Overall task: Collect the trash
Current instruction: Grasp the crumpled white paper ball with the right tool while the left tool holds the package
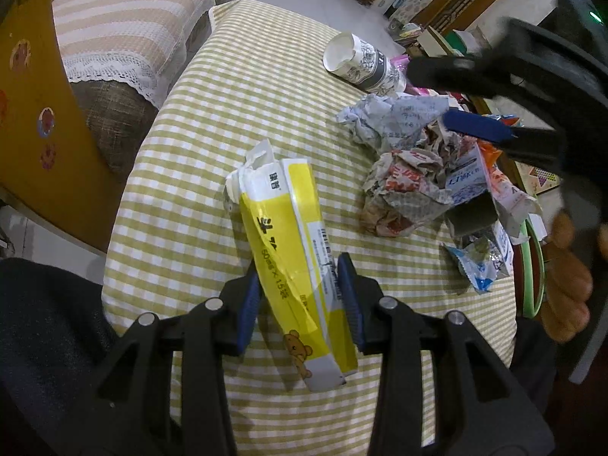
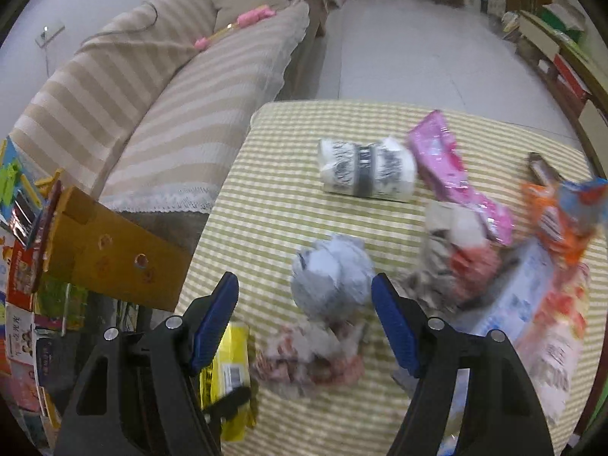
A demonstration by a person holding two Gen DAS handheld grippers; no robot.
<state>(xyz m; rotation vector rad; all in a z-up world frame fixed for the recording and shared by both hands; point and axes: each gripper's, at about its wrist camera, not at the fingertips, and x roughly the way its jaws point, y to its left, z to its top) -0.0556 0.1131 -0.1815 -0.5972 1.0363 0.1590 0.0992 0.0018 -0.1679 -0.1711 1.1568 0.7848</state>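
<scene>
Our left gripper (image 1: 300, 296) is clamped on the yellow tissue pack (image 1: 292, 250), pads squeezing its sides w/ the torn end pointing away from us over the checked tablecloth (image 1: 212, 121). The grip sits near the middle of a soft pack, so we judge it could sag or slide out if we swing it fast.

Our right gripper (image 2: 304, 304) has jaws apart, nothing b/w the pads yet, framing the crumpled grey-blue paper ball (image 2: 330, 277) from above. That view is smeared by motion blur, so we can't tell if either pad touches the paper.

Just beside the ball lies a crumpled red-and-white wrapper (image 2: 307, 357), and to the right the rest of the trash heap: a blue-white carton (image 2: 520, 296), an orange snack bag (image 2: 558, 220) and a pink wrapper (image 2: 452, 167). A paper cup (image 2: 364, 171) lies on its side farther off.

Risks as we see them: closing off-centre would squirt the light ball sideways; closing too low could snag the cloth or catch the wrapper too. The two grippers are near each other, so they could collide. We can't see a bin for sure.
</scene>
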